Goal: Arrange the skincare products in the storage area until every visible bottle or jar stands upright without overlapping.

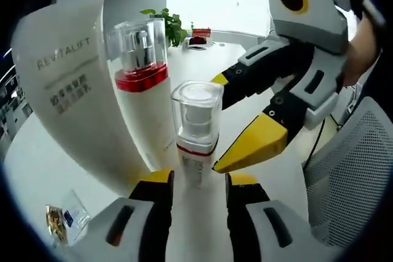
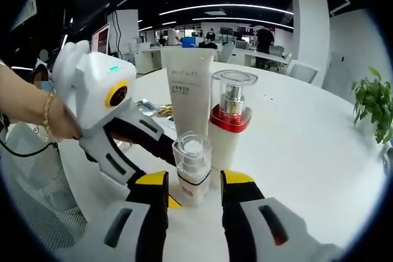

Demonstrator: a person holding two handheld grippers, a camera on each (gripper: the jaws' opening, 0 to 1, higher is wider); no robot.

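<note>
Small pump bottle [image 1: 196,133] stands between the left gripper [image 1: 199,182] jaws, base hidden; contact unclear. Right gripper [image 2: 193,182] likewise flanks it, grip uncertain. Behind: taller bottle [image 1: 144,96], tube [image 1: 67,84].

White plastic claw [image 2: 193,194] bodies with black arms and yellow-tipped jaws; a beaded gold bracelet [image 2: 46,112] circles the person's wrist.
</note>
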